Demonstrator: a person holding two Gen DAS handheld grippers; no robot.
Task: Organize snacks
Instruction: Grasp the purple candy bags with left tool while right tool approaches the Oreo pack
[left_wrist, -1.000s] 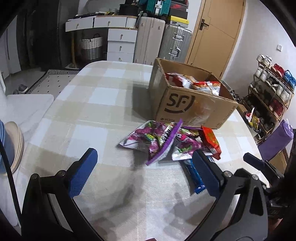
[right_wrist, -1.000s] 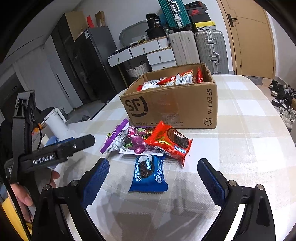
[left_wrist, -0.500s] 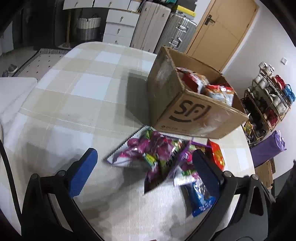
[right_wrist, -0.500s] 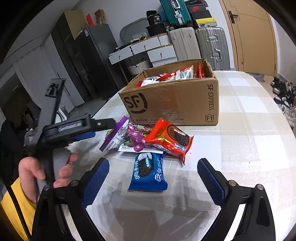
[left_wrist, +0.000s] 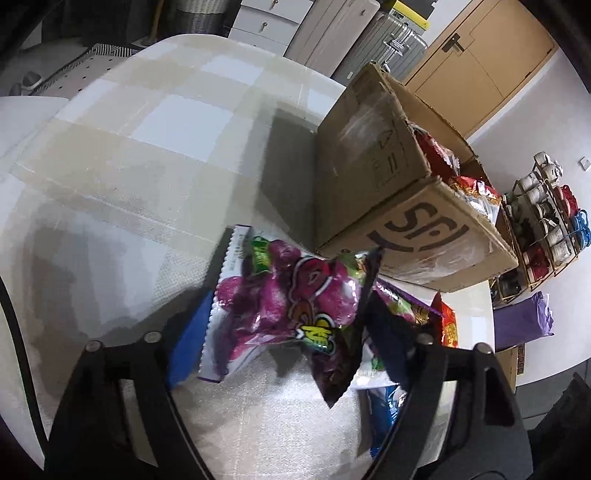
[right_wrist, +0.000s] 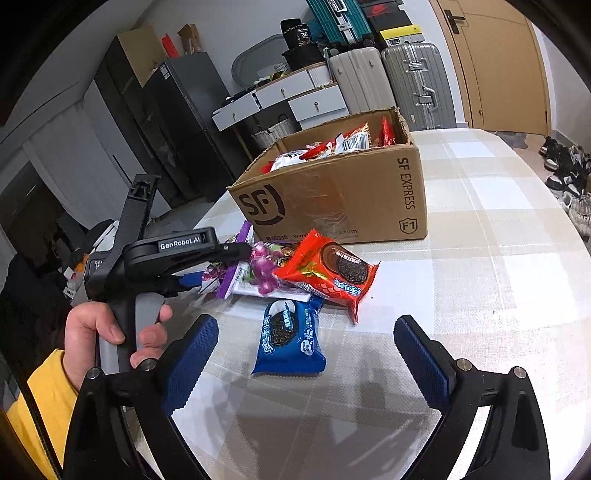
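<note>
A purple candy bag (left_wrist: 288, 306) lies between the fingers of my left gripper (left_wrist: 284, 332), which is open around it, pads close on both sides. The same bag (right_wrist: 240, 273) shows in the right wrist view, with the left gripper (right_wrist: 207, 266) reaching it from the left. A red cookie pack (right_wrist: 328, 269) and a blue cookie pack (right_wrist: 291, 336) lie beside it. Behind stands an open SF cardboard box (right_wrist: 343, 199) holding several snacks. My right gripper (right_wrist: 306, 354) is open and empty, near the blue pack.
The checked tablecloth (right_wrist: 498, 258) covers a round table. Suitcases (right_wrist: 417, 81) and white drawers (right_wrist: 295, 96) stand behind it. A shoe rack (left_wrist: 546, 221) and a purple bag (left_wrist: 524, 321) are past the table's edge on the right of the left wrist view.
My left gripper has moved forward and down to the snack pile, and its fingers have narrowed around the purple candy bag. The right gripper has barely moved.
</note>
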